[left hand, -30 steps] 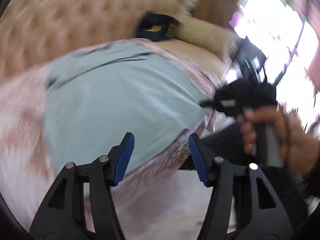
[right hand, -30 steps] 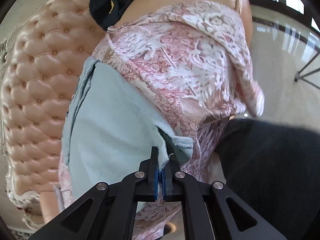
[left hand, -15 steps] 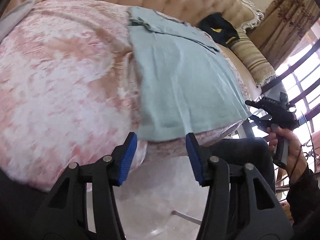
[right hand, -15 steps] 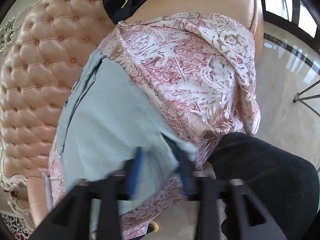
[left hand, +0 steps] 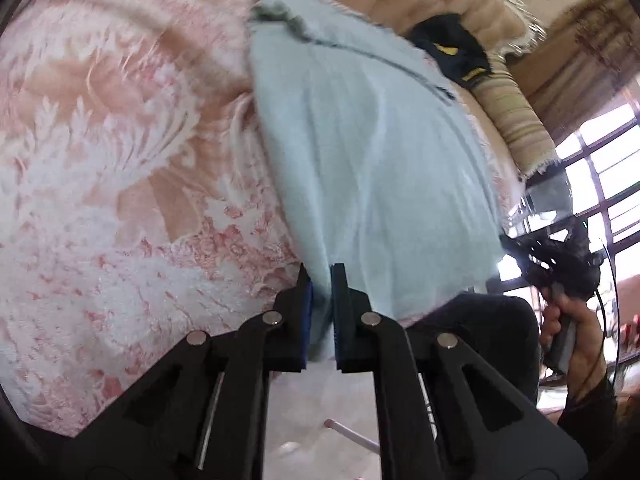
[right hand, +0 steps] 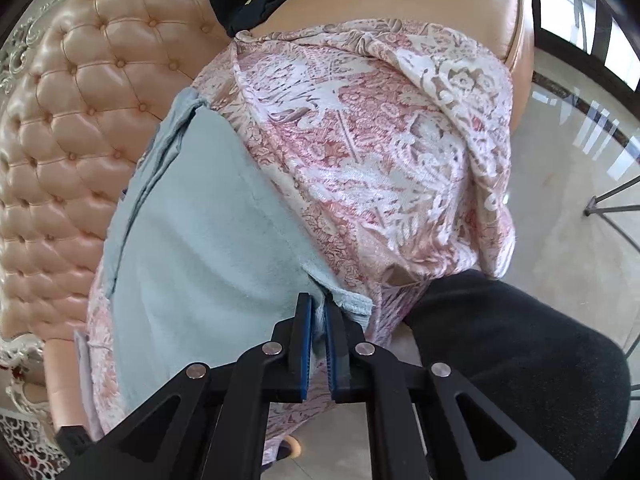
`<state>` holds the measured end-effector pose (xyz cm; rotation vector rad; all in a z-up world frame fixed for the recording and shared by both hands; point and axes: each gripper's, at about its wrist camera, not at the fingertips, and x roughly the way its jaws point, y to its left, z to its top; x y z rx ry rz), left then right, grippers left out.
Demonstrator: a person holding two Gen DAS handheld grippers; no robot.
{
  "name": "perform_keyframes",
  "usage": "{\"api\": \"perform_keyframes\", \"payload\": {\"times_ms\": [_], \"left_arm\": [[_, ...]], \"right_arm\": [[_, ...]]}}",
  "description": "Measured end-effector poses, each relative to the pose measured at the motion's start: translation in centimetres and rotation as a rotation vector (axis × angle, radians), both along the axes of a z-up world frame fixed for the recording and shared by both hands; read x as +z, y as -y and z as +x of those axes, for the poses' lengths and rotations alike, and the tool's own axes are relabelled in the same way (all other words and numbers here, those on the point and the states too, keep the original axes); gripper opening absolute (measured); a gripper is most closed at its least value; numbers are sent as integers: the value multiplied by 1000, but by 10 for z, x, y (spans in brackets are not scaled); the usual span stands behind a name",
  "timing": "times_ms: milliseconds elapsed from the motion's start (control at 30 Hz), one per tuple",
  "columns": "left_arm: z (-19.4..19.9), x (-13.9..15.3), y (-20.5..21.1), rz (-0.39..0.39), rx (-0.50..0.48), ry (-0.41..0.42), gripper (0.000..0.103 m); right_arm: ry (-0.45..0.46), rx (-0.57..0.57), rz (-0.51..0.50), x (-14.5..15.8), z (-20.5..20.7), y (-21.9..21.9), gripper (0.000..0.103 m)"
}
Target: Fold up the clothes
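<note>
A light blue garment (left hand: 368,160) lies flat on a bed, its hem hanging over the near edge. My left gripper (left hand: 321,276) is at the hem's left end, and its jaws are closing with the blue cloth pinched between the pads. In the right wrist view the same garment (right hand: 200,240) fills the lower left. My right gripper (right hand: 318,304) is at the hem's right corner, where a small flap sticks out. Its jaws are closing too, with cloth between the pads. The person's hand (left hand: 576,336) holding that gripper shows at the far right of the left wrist view.
A pink floral bedspread (left hand: 120,160) covers the bed and drapes over its edge (right hand: 400,160). Behind it stands a tufted headboard (right hand: 80,120). A dark garment (left hand: 452,52) and a striped pillow (left hand: 512,120) lie at the head. The person's dark trouser leg (right hand: 520,360) presses against the bed edge.
My left gripper swung in to the hem and closed on the blue cloth. My right gripper opened for a moment, then closed again on the garment's corner.
</note>
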<state>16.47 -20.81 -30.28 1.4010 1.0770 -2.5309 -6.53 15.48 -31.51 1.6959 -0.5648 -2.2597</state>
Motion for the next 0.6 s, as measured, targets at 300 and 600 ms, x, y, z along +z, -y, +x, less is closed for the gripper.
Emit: {"api": "perform_keyframes", "payload": {"times_ms": [300, 600], "left_arm": [[10, 6, 12, 77, 21, -27, 9], [2, 0, 10, 76, 25, -26, 9]], "right_arm": [[-13, 48, 80, 4, 0, 2, 5], [-13, 8, 69, 37, 17, -33, 13]]}}
